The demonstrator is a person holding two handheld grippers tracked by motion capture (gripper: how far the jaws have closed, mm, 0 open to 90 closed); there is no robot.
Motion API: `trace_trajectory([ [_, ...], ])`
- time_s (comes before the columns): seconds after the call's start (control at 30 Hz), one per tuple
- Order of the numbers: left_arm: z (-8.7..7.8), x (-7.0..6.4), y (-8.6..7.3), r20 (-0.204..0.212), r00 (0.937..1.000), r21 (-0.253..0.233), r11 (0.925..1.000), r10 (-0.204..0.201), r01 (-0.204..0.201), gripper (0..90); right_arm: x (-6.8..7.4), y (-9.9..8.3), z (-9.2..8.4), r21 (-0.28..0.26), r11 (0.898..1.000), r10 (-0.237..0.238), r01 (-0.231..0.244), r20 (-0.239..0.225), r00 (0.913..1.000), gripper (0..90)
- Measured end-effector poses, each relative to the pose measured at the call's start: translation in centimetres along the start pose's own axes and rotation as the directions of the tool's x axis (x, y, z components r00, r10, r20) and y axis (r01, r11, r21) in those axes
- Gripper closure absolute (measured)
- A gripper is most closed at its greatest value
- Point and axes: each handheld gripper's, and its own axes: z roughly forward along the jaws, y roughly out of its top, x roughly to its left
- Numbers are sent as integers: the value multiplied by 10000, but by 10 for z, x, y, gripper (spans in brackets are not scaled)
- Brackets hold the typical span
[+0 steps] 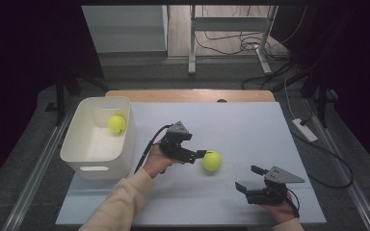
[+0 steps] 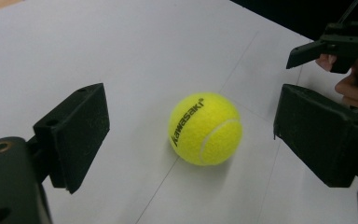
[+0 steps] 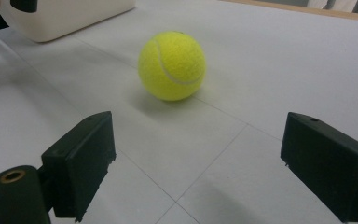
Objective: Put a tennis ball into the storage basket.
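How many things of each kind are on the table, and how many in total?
Tennis balls: 2, one on the sheet and one in the bin
White bins: 1
Grippers: 2, the left gripper and the right gripper
Total: 5

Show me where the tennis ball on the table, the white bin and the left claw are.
tennis ball (image 2: 205,129), left gripper view, middle of its felt.
white bin (image 1: 128,144), high view, right wall.
left claw (image 1: 203,153), high view, between its fingertips.
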Motion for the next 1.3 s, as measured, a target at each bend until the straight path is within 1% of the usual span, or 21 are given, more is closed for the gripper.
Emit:
trace_trajectory([
  [0.1, 4, 0, 0, 18, 9999, 113, 9999, 109, -109, 114, 0, -1, 0, 47, 10000, -38, 38, -4, 10000, 102],
  [0.23, 7, 0, 0, 61, 9999, 173, 9997, 146, -147, 114, 0, -1, -1, 14, 10000, -21, 21, 19, 10000, 103],
  [0.3, 8, -1, 0, 74, 9998, 151, 9997, 168, -170, 114, 0, 0, -1, 14, 10000, -28, 28, 19, 10000, 103],
  [0.37, 10, -1, 0, 83, 9999, 145, 9998, 102, -103, 114, 0, 0, 0, 10, 10000, -40, 40, 24, 10000, 103],
  [0.57, 15, -4, 2, 128, 9996, 220, 9994, 253, -256, 114, 0, 0, 0, -10, 10000, -46, 46, -1, 10000, 102],
  [0.6, 16, -5, 2, 128, 9997, 203, 9995, 219, -222, 114, 0, 0, 0, 13, 10000, -59, 59, 12, 10000, 103],
  [0.63, 17, -5, 3, 142, 9995, 237, 9993, 286, -289, 114, 0, 0, 0, 14, 10000, -60, 60, 13, 10000, 102],
  [0.83, 26, -7, 5, 200, 9993, 417, 9986, 322, -330, 110, -2, 0, -2, -47, 10000, 5, -4, 96, 10000, 103],
  [1.03, 35, -7, 6, 285, 9992, 534, 9981, 289, -303, 106, 0, 0, -1, -44, 10000, -36, 36, 31, 10000, 103],
  [1.23, 42, -7, 6, 225, 9991, 721, 9967, 359, -374, 103, -1, 0, -2, -42, 10000, -40, 41, 46, 10000, 102],
  [1.3, 44, -7, 6, 241, 9992, 720, 9969, 313, -330, 103, -1, 0, -1, -51, 10000, -42, 42, 23, 10000, 103],
])
